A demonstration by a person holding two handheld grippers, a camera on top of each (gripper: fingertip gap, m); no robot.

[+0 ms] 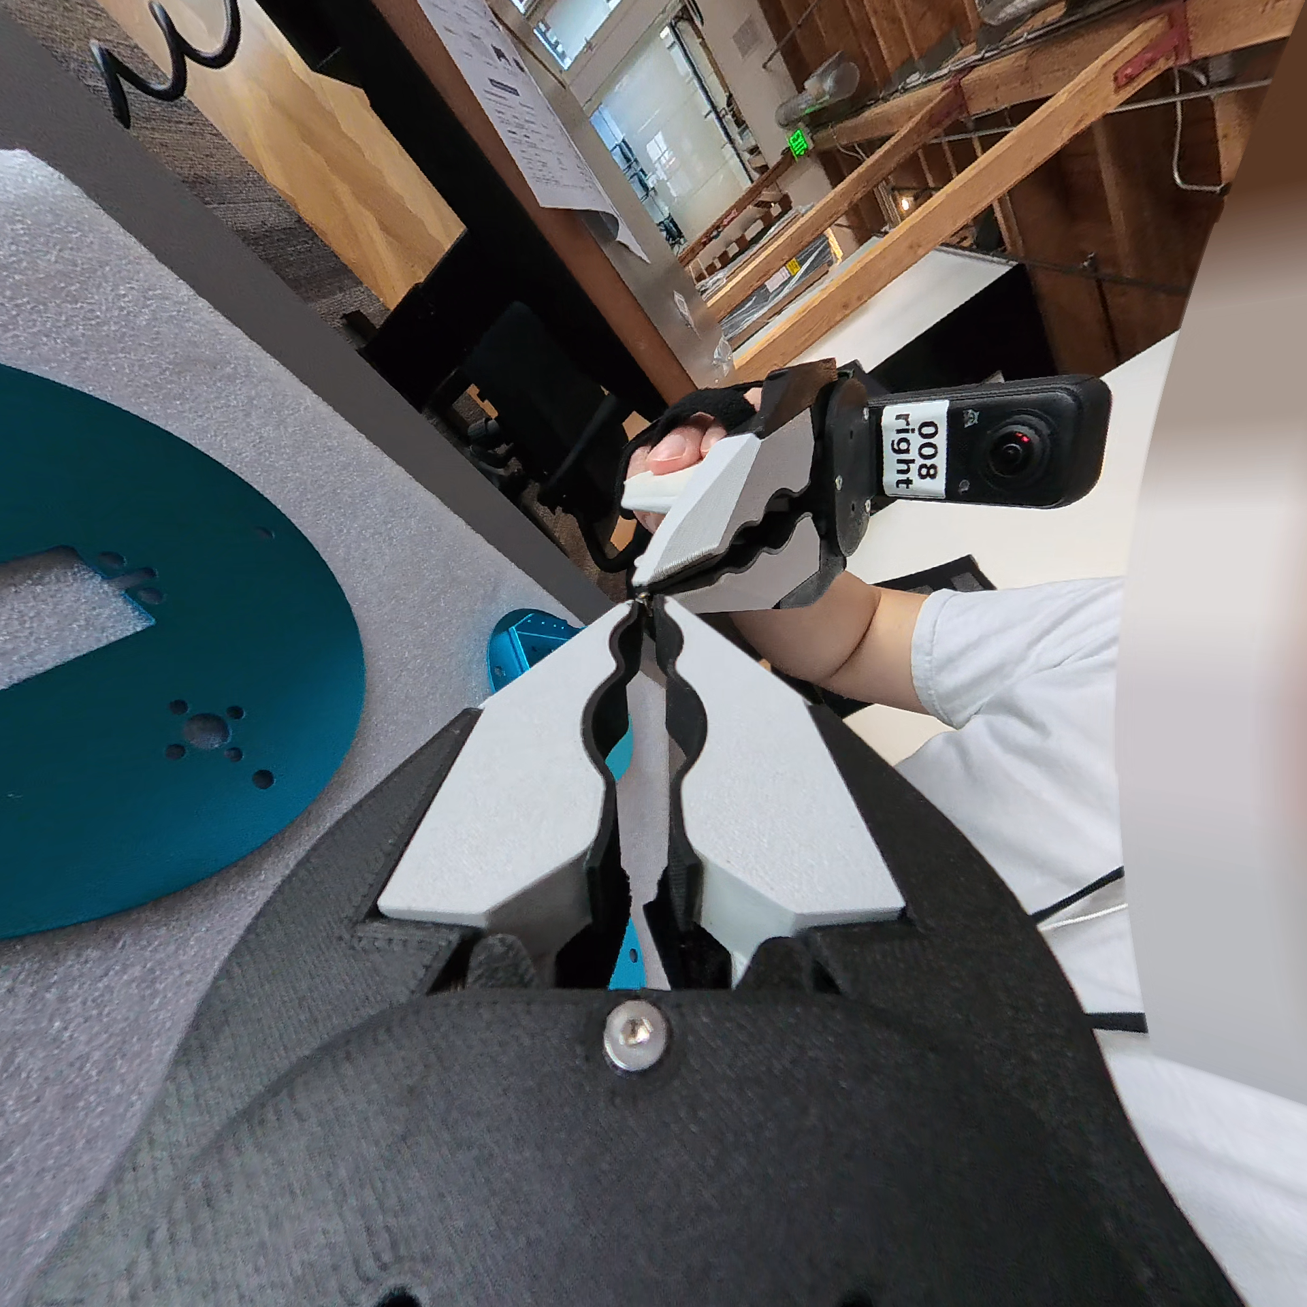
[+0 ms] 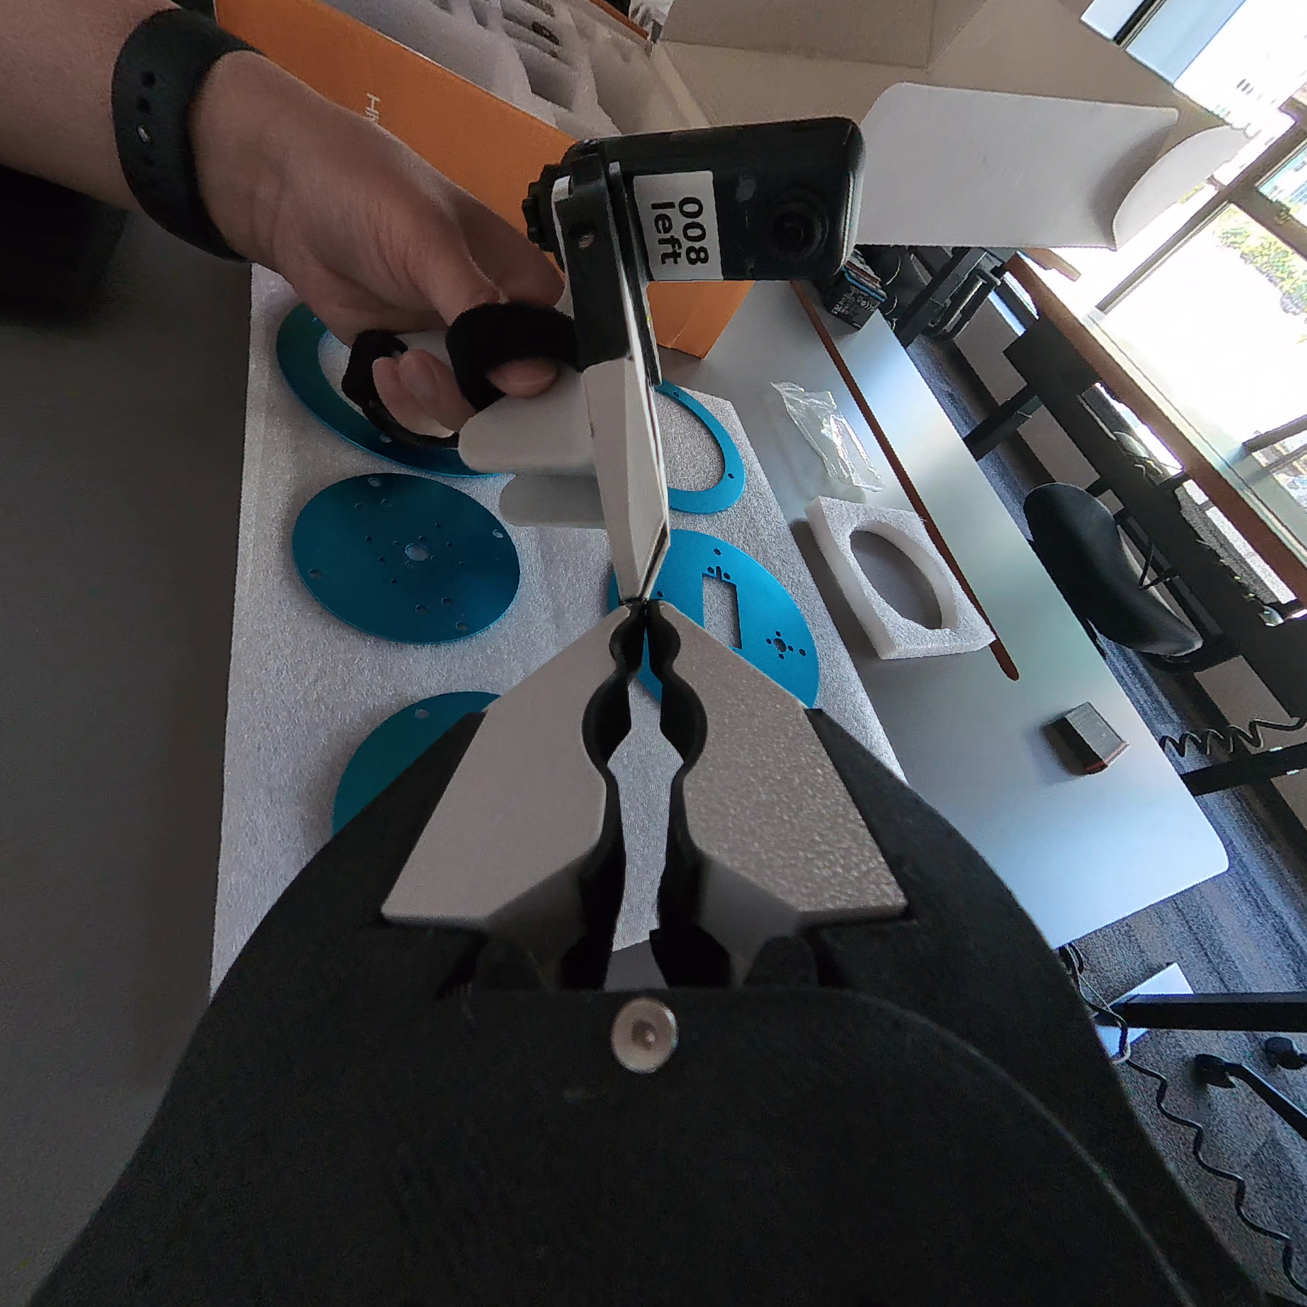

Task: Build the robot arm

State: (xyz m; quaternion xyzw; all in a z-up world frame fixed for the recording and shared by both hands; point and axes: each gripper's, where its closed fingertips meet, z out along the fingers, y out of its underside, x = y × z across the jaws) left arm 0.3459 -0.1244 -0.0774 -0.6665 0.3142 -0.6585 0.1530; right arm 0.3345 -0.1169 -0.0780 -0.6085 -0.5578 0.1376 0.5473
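Observation:
My left gripper (image 1: 645, 610) and my right gripper (image 2: 642, 614) are held up in the air, tip to tip. A tiny metal piece (image 1: 645, 600) glints where the tips meet, and both sets of jaws look closed on it. It shows as a dark speck in the right wrist view (image 2: 640, 605). The right gripper (image 1: 642, 583) comes in from above right in the left wrist view. The left gripper (image 2: 636, 594) comes down from above in the right wrist view. Below lie blue metal discs, one with a rectangular cutout (image 2: 750, 636), (image 1: 212, 707).
A white foam sheet (image 2: 297, 679) on the grey table carries a drilled blue disc (image 2: 405, 559), a blue ring (image 2: 714, 460) and a small blue bracket (image 1: 527, 643). Beside it are a foam block with an oval hole (image 2: 895, 587), a plastic bag (image 2: 824, 438), an orange box (image 2: 452, 120) and a small black box (image 2: 1085, 735). Both grippers' tips are close together, under 4 cm apart.

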